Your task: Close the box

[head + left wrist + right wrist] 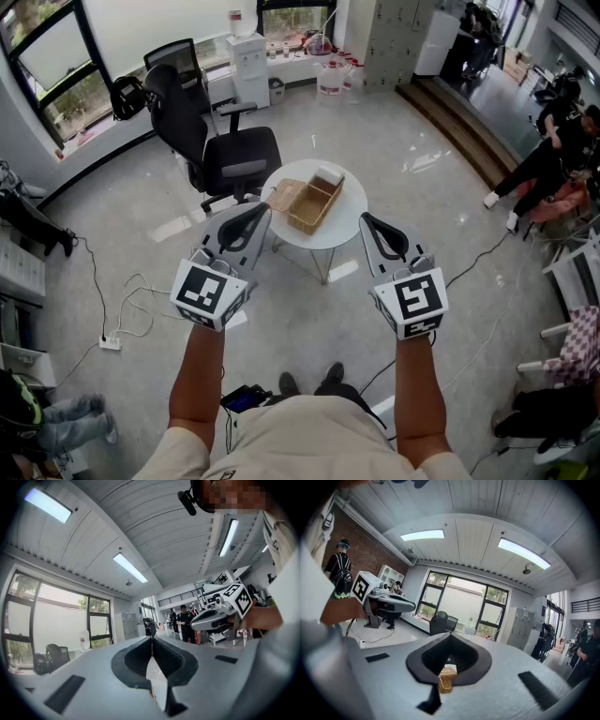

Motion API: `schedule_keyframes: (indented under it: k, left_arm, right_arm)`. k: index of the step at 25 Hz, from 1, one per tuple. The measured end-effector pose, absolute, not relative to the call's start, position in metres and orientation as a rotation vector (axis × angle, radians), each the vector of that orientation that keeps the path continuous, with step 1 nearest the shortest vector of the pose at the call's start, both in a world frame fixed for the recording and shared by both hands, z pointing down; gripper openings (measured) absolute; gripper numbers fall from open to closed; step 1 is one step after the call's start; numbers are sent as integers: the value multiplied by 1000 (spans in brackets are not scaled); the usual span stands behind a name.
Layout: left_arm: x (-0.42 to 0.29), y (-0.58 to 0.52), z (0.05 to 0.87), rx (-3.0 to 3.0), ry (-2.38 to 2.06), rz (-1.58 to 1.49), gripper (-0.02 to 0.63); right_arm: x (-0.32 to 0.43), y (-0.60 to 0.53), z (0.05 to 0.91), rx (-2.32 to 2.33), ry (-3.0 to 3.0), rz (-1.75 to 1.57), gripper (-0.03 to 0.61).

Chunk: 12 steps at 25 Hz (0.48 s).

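Note:
A woven tan box (314, 202) stands open on a small round white table (333, 232), its lid flap (285, 195) folded out to the left and something white (328, 176) at its far end. Both grippers hang in the air on the near side of the table, apart from the box. My left gripper (251, 214) is shut and empty, its jaws meeting at the tips (152, 639). My right gripper (367, 220) is likewise shut with nothing held (450, 637). In the right gripper view the box (446, 679) shows small through the gap below the jaws.
A black office chair (220, 141) stands just behind the table on the left. Cables and a power strip (111, 343) lie on the floor at the left. People (553, 159) stand at the far right, and a white cabinet (248, 66) is by the window.

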State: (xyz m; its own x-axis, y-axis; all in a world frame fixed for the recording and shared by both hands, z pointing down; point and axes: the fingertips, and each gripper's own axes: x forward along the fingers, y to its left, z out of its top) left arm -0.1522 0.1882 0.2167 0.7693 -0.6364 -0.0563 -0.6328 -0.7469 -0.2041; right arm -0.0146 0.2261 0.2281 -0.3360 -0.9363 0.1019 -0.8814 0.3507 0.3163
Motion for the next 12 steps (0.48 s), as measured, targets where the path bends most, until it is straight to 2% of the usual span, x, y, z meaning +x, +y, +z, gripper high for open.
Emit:
schedule_keyframes:
  k: [12]
  left_arm:
    - [-156,178,217,-2751,982,-19,14]
  right_arm:
    - [-18,217,232,1631,-2330,-296,-8]
